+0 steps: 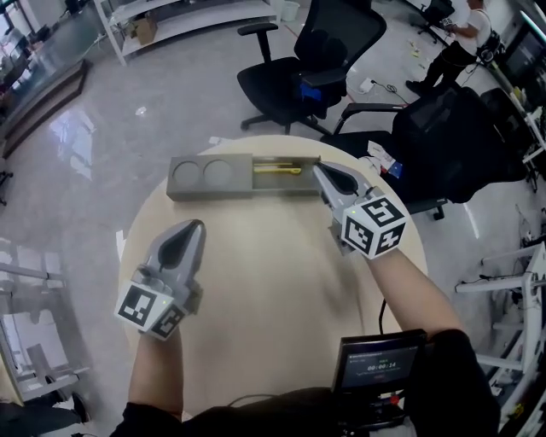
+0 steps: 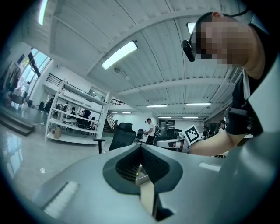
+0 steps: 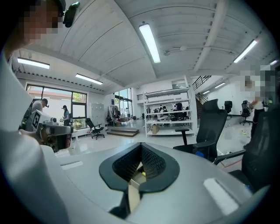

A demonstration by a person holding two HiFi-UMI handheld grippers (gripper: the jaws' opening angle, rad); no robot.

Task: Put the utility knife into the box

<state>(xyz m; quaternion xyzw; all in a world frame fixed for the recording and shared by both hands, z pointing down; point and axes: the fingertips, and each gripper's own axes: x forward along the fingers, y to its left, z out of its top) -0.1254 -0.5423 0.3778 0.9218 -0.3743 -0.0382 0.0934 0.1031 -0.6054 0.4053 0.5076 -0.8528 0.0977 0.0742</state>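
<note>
A yellow utility knife (image 1: 277,170) lies in the long right compartment of the grey box (image 1: 183,193), which stands at the far side of the round table (image 1: 264,273). The box's left half has two round recesses. My right gripper (image 1: 318,170) is shut and empty, and its tip hovers over the box's right end, close to the knife. Over the table's near left, well short of the box, my left gripper (image 1: 196,225) is also shut with nothing in it. Both gripper views look level across the room, with the jaws of the left gripper (image 2: 141,146) and the right gripper (image 3: 141,146) pressed together.
Black office chairs (image 1: 307,60) stand beyond the table, with another dark chair (image 1: 452,136) at the right. A small screen (image 1: 380,363) sits at the near table edge by my right arm. White shelves (image 1: 171,21) line the back wall. A person (image 1: 461,34) stands far right.
</note>
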